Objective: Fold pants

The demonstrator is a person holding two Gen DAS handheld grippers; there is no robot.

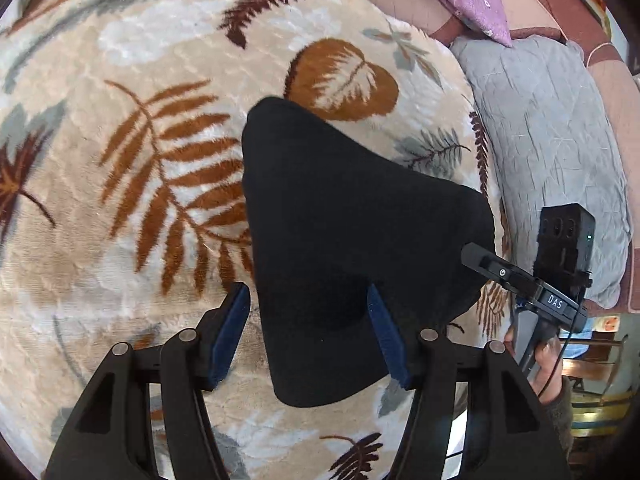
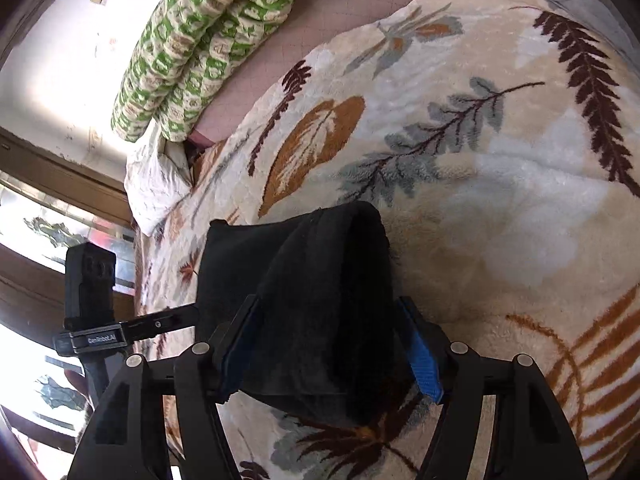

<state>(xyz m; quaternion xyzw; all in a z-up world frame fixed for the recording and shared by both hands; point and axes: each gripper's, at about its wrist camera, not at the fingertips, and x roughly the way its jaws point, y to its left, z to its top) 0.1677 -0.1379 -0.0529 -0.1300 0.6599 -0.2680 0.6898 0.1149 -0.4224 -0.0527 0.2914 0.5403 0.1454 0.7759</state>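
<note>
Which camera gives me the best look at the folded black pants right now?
The left wrist view: the black pants show as a folded bundle with nearly the whole outline visible on the leaf-print blanket. The right wrist view shows them closer, with the near end hidden between its claw's fingers.

Readable text, 2 spots only. Left wrist view: white "DAS" on small black label plate (image 1: 555,303) on the body of the right gripper (image 1: 482,258), just below its black camera block. Right wrist view: "GenRobot.AI" (small, soft, approx read) on same kind of plate (image 2: 101,339) on the left gripper (image 2: 176,316). Nothing else legible.
</note>
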